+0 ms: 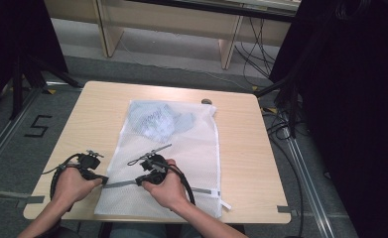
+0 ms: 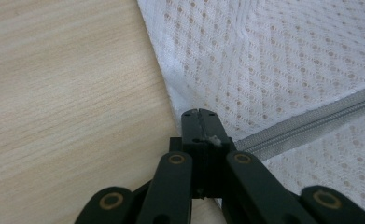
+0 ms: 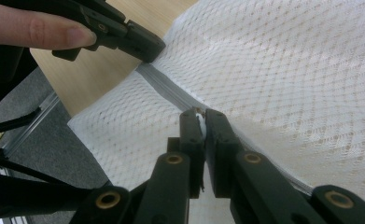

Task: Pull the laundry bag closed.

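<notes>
White mesh bag (image 1: 174, 148) lies flat; our left hand-held gripper (image 2: 200, 113) pinches its grey zipper (image 2: 311, 122) end, right hand-held gripper (image 3: 201, 113) clamps the zipper pull.

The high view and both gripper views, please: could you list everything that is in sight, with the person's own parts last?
Mesh laundry bag: one, white, flat on the middle of the table.
Zipper: one, grey, runs across the bag's near end.
Clothing: bluish-grey, inside the bag at its far end; how many pieces I cannot tell.
Table: one, light wood, under the bag.
Small round thing: one, dark, at the table's far edge.
Left gripper: one, black, shut at the bag's left edge by the zipper's end.
Right gripper: one, black, shut on the zipper.
Hands: two, holding the grippers.
</notes>
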Tool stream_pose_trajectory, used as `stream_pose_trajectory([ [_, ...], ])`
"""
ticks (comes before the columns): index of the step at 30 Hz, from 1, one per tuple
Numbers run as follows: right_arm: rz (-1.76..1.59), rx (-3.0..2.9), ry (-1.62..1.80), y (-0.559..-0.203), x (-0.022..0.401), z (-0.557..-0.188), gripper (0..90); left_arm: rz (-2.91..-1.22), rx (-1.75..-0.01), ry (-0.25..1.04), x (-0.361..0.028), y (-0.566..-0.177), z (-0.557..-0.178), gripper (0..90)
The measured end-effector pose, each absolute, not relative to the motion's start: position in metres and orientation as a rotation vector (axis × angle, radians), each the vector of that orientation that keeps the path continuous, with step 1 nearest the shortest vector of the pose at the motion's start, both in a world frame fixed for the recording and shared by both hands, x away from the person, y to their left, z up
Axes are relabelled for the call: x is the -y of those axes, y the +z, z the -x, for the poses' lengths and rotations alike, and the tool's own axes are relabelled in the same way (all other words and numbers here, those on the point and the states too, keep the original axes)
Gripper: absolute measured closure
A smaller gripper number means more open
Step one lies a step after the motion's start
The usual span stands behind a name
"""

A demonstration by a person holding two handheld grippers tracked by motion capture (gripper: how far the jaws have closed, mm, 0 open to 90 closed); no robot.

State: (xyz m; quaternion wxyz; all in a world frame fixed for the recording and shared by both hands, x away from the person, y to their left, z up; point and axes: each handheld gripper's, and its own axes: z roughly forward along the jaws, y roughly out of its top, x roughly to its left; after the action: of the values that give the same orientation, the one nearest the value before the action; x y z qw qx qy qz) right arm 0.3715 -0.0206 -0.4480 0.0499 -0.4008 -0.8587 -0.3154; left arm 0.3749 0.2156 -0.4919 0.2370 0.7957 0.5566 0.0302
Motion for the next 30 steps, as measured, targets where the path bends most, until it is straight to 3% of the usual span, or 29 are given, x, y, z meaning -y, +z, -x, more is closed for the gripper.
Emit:
stream_pose_trajectory([
  [30, 1.214, 2.628, -0.984, -0.441, 0.034, -0.370, 87.1, -2.186, -1.527, 0.083, -0.216, -0.492, -0.375, 89.9],
])
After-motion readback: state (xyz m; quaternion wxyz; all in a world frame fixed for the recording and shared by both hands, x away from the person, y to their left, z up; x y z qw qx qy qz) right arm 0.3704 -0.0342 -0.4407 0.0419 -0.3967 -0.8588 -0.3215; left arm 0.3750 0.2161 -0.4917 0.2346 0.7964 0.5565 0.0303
